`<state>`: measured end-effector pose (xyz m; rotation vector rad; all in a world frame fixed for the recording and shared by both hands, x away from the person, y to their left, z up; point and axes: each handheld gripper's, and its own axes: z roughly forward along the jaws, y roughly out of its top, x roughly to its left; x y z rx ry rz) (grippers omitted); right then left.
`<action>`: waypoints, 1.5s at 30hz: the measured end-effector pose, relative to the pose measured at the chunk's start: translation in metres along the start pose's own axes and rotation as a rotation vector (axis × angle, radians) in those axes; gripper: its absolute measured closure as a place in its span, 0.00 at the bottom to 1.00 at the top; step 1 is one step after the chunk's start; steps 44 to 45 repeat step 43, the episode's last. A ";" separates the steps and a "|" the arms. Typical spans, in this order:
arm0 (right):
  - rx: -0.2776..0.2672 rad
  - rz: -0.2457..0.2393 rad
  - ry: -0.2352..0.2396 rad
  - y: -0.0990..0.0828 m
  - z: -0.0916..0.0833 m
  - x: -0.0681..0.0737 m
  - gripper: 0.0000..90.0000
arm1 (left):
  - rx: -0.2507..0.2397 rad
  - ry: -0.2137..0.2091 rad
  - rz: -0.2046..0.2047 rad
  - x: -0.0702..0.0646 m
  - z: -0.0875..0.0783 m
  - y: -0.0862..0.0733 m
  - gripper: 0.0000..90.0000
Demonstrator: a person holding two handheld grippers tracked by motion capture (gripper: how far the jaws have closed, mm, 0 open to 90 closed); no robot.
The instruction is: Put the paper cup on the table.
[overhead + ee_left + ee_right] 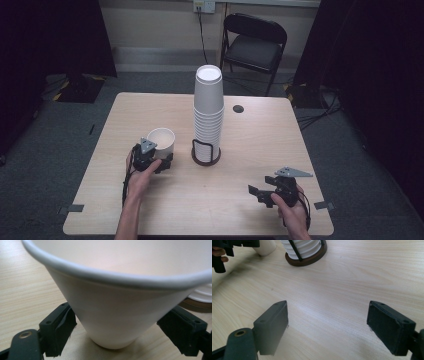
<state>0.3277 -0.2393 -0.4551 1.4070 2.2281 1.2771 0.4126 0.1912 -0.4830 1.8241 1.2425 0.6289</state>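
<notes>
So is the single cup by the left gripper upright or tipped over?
Upright. The single cup stands on its narrow base, open rim up, between the left gripper's jaws.

Light wood-grain worktop (250,150) with rounded corners, small dark round hole (238,108) near far edge. Grey tape tabs at near-left (76,208) and near-right (323,205) edges. Black folding metal chair (255,47) behind, against pale wall. White wall outlet (204,6) above, black cable hanging down. Dark curtains both sides. Grey carpet floor (60,145), loose cables far right.
</notes>
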 end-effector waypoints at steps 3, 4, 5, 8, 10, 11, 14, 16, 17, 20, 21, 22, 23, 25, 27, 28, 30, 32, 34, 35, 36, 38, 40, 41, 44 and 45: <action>0.001 -0.002 0.000 0.000 0.000 0.000 0.19 | -0.013 0.013 -0.012 0.000 -0.007 -0.002 0.18; 0.001 -0.003 0.001 0.000 -0.001 0.000 0.19 | -0.012 0.015 -0.007 0.001 -0.009 -0.003 0.18; -0.001 -0.001 0.001 0.000 -0.001 0.000 0.19 | -0.012 0.017 -0.007 0.001 -0.012 -0.004 0.18; 0.001 -0.002 0.003 0.000 -0.001 0.000 0.19 | -0.024 0.021 -0.024 0.003 -0.020 -0.007 0.18; 0.002 -0.003 0.001 0.000 -0.001 0.000 0.19 | -0.047 0.011 -0.034 0.001 -0.027 -0.008 0.18; -0.001 -0.002 0.002 0.000 -0.001 0.000 0.19 | -0.052 -0.003 -0.025 0.001 -0.031 -0.007 0.18; 0.002 -0.003 0.002 0.000 -0.001 0.001 0.19 | -0.069 -0.048 -0.033 -0.003 -0.041 -0.007 0.18; 0.000 -0.007 0.004 -0.001 -0.001 0.001 0.19 | -0.097 -0.063 -0.051 -0.006 -0.049 -0.007 0.18; -0.001 -0.009 0.004 -0.001 -0.001 0.001 0.19 | -0.105 -0.074 -0.055 -0.007 -0.053 -0.007 0.18; -0.003 -0.004 0.002 -0.001 -0.001 0.000 0.19 | -0.128 -0.090 -0.051 -0.013 -0.064 -0.008 0.18; -0.003 -0.004 0.002 -0.001 -0.001 0.000 0.19 | -0.141 -0.092 -0.044 -0.016 -0.069 -0.007 0.18; -0.002 -0.003 0.001 -0.001 -0.001 0.000 0.19 | -0.153 -0.100 -0.043 -0.018 -0.073 -0.006 0.17; -0.001 -0.006 0.002 -0.001 -0.001 0.000 0.19 | -0.164 -0.110 -0.034 -0.021 -0.078 -0.005 0.18; -0.001 -0.006 0.002 -0.001 -0.001 0.000 0.19 | -0.186 -0.114 -0.016 -0.026 -0.086 -0.002 0.18; -0.005 -0.006 0.002 -0.001 -0.001 0.001 0.19 | -0.209 -0.119 -0.005 -0.031 -0.095 0.000 0.17; -0.008 -0.005 0.000 -0.001 -0.001 0.000 0.19 | -0.219 -0.127 0.001 -0.034 -0.100 0.001 0.17; -0.010 -0.003 -0.003 -0.001 -0.002 0.000 0.19 | -0.229 -0.143 0.007 -0.037 -0.106 0.002 0.17; -0.010 -0.003 -0.006 -0.001 -0.002 0.000 0.19 | -0.244 -0.168 0.012 -0.041 -0.115 0.003 0.17; -0.012 -0.003 -0.004 -0.001 -0.002 0.001 0.19 | -0.255 -0.160 0.021 -0.044 -0.122 0.003 0.17; -0.012 -0.003 -0.005 -0.001 -0.002 0.001 0.19 | -0.263 -0.158 0.024 -0.045 -0.126 0.003 0.17; -0.012 -0.003 -0.005 -0.001 -0.002 0.001 0.19 | -0.268 -0.165 0.020 -0.047 -0.130 0.003 0.17; -0.013 -0.003 -0.006 -0.001 -0.002 0.000 0.19 | -0.286 -0.170 0.030 -0.052 -0.136 0.001 0.17; -0.014 -0.002 -0.011 -0.001 -0.002 0.000 0.19 | -0.278 -0.171 0.043 -0.054 -0.136 -0.001 0.18; -0.015 -0.001 -0.015 -0.001 -0.002 0.000 0.19 | -0.276 -0.169 0.041 -0.055 -0.136 -0.002 0.18; -0.017 -0.004 -0.022 -0.001 -0.001 -0.001 0.18 | -0.277 -0.168 0.035 -0.055 -0.135 -0.004 0.18; -0.017 -0.004 -0.022 -0.001 -0.001 -0.001 0.18 | -0.277 -0.168 0.035 -0.055 -0.135 -0.004 0.18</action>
